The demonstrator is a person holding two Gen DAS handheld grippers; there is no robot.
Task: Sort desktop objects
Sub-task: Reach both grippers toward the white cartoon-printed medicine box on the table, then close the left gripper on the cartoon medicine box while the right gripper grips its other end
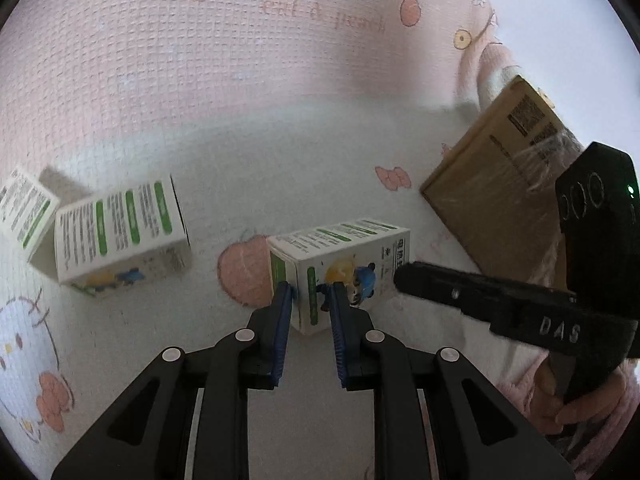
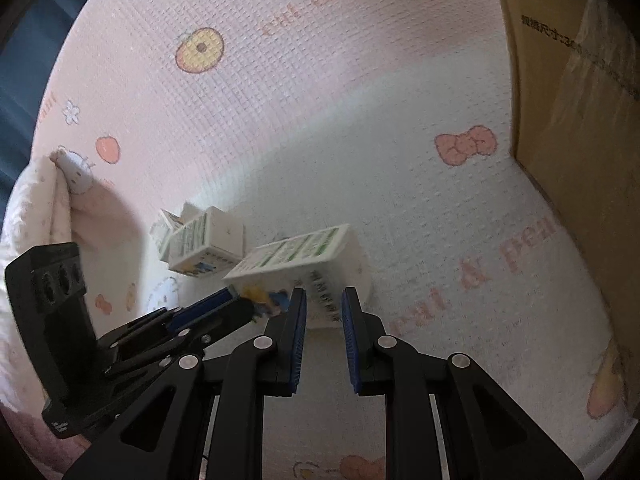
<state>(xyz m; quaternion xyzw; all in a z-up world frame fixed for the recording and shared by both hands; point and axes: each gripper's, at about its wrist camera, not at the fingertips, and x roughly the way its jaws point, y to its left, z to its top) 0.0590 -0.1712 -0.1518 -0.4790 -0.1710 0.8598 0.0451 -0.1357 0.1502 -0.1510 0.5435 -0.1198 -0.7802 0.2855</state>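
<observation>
Biggest thing is the pink cartoon-print mat [image 1: 240, 80] covering the surface, then the brown cardboard box [image 1: 492, 184] over on the right. Only the right wrist view shows the dark blue cloth [image 2: 24, 60] past the mat's edge; only the left one gives a clean look at the second small carton [image 1: 120, 236] and a third carton [image 1: 24, 208] peeking behind it. The carton with the blue cartoon figure [image 1: 340, 264] sits mid-mat, one end tipped up. Left claw [image 1: 310, 292] is narrowly parted with its blue pads at that carton's near corner, looks like it's pinching it. Right claw [image 2: 324, 300] is also barely apart, pads either side of the carton's other end [image 2: 296, 252], apparently clamped on.
</observation>
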